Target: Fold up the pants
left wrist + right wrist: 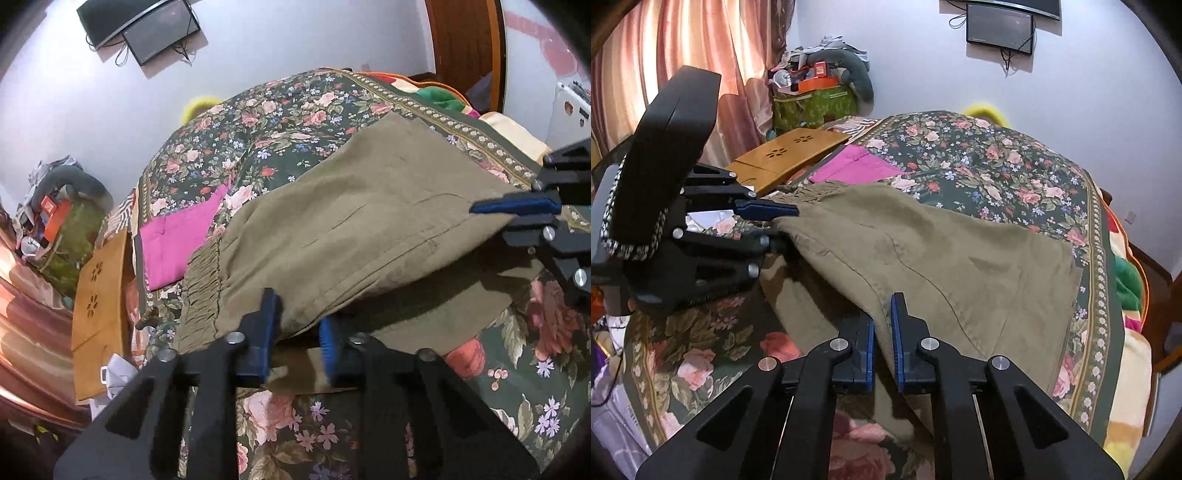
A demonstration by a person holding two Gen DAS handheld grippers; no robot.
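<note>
Olive-green pants (369,206) lie on a floral bedspread (280,122), with the elastic waistband (205,284) at the left. My left gripper (297,325) is shut on the near edge of the pants by the waistband and lifts it. My right gripper (882,325) is shut on the near edge further along the pants (942,258), also raised. A lower layer of the pants (812,314) rests on the bed beneath the raised fold. Each gripper shows in the other's view: the right (517,210), the left (779,218).
A pink cloth (177,236) lies on the bed beside the waistband. A wooden lap table (99,306) stands at the bed's edge. A cluttered green bag (812,103) and curtains (665,55) are behind. Colourful blankets (1126,280) lie at the far side.
</note>
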